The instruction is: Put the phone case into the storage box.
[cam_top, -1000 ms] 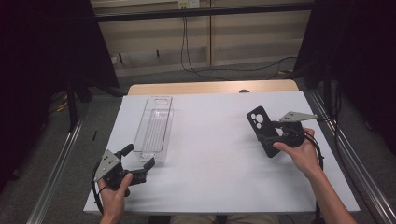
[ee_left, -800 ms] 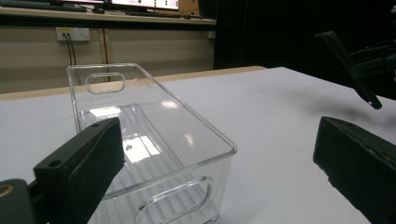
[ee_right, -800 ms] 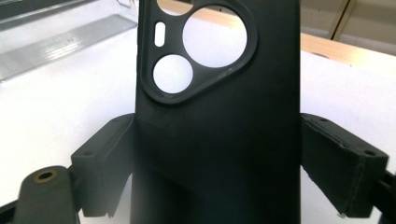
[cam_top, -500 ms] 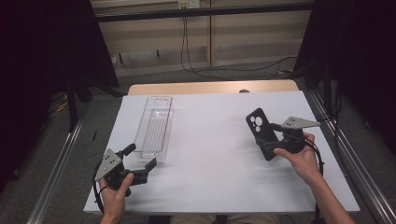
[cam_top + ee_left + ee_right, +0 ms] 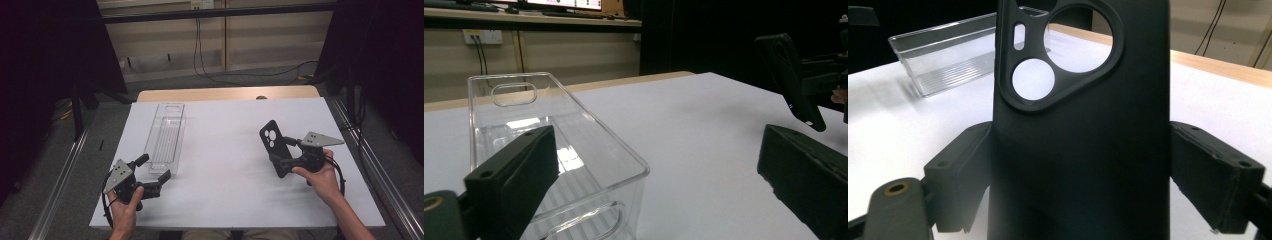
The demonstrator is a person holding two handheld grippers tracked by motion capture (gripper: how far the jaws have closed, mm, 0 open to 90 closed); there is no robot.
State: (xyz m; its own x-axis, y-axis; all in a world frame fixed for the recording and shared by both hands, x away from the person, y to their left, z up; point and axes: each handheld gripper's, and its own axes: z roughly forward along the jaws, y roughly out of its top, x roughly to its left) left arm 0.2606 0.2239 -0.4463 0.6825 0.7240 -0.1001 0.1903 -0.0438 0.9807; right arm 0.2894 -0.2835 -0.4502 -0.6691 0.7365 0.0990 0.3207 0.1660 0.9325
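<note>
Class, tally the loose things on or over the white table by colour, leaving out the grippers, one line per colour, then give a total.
Black: 1, the phone case held in the right gripper
Clear: 1, the plastic tray lying on the table
Total: 2

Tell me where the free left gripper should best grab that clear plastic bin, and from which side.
Probably the near short wall of the clear bin, taken from above by the open left gripper: one jaw inside, one outside. That upright rim is thin, faces the gripper, and has a handle cutout.
</note>
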